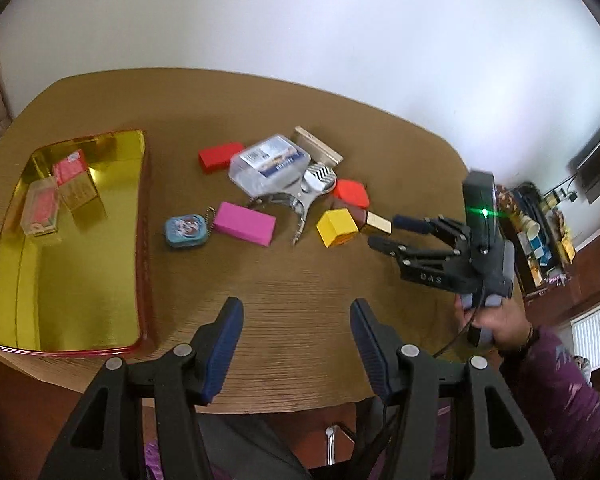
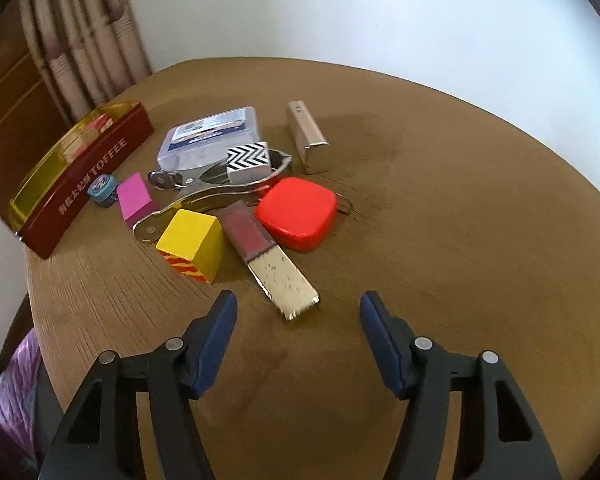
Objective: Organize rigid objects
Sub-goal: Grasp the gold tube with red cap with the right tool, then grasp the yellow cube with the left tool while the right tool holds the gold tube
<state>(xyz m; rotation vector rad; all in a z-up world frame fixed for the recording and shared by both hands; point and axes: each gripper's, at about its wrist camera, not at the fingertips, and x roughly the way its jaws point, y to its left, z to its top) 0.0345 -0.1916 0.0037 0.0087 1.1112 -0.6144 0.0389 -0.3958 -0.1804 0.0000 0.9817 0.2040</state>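
A gold-lined red toffee tin (image 1: 80,280) (image 2: 80,188) lies at the table's left and holds a few small boxes (image 1: 74,178). A pile lies mid-table: a clear plastic case (image 1: 268,168) (image 2: 208,136), a pink block (image 1: 244,223) (image 2: 134,198), a yellow cube (image 1: 337,227) (image 2: 192,242), a red rounded box (image 1: 352,194) (image 2: 298,212), a maroon-and-gold bar (image 2: 268,256), a red block (image 1: 220,157), a small blue tin (image 1: 185,231) and metal pliers (image 1: 296,204). My left gripper (image 1: 296,344) is open and empty, near the front edge. My right gripper (image 2: 298,344) (image 1: 384,232) is open and empty, just short of the bar.
A zigzag-patterned box (image 2: 248,160) and a beige metal piece (image 2: 306,132) lie in the pile. The brown round table (image 1: 300,300) ends close below my left gripper. A cluttered shelf (image 1: 540,232) stands at the right, curtains (image 2: 84,48) behind the tin.
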